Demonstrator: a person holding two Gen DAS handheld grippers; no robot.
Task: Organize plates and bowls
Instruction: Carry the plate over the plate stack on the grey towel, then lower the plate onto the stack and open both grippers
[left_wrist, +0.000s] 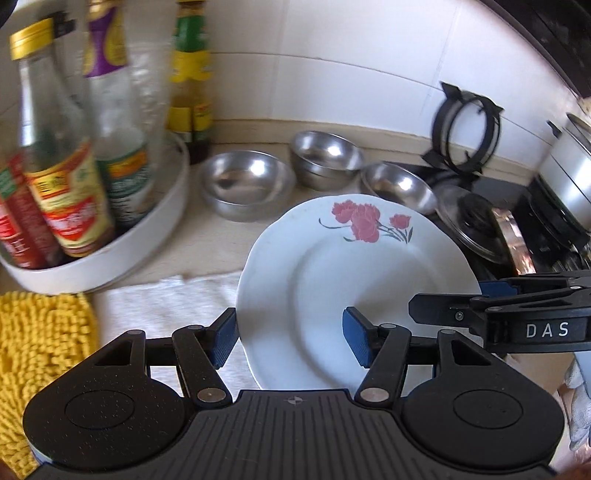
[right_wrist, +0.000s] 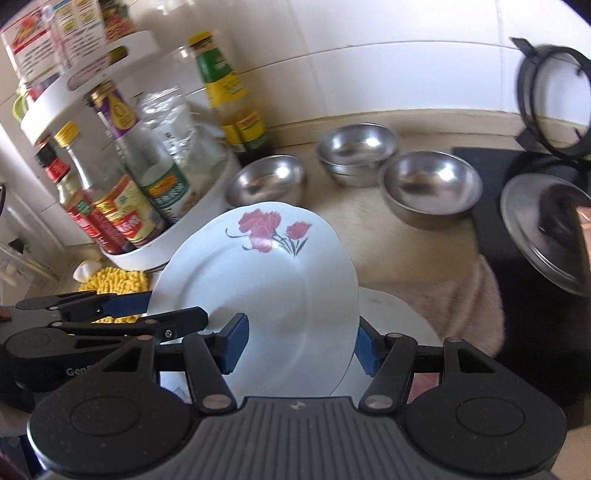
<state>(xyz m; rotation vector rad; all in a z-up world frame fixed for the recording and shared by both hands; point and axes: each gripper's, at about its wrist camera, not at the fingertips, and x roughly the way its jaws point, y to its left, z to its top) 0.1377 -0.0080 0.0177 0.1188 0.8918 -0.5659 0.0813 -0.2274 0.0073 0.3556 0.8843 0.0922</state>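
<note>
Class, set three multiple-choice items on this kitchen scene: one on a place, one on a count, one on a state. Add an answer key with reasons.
1. Where do the steel bowls stand?
A. on the counter by the tiled wall
B. in the white tray
C. on the stove

2. How many tongs grip the flowered plate?
A. none
B. one
C. two

3. The plate is:
A. flat on the counter
B. held up, tilted
C. broken

Key: 1 A, they sit under the tiles; 2 C, left tongs and right tongs both clamp its rim; 3 B, it hangs above the cloth.
</note>
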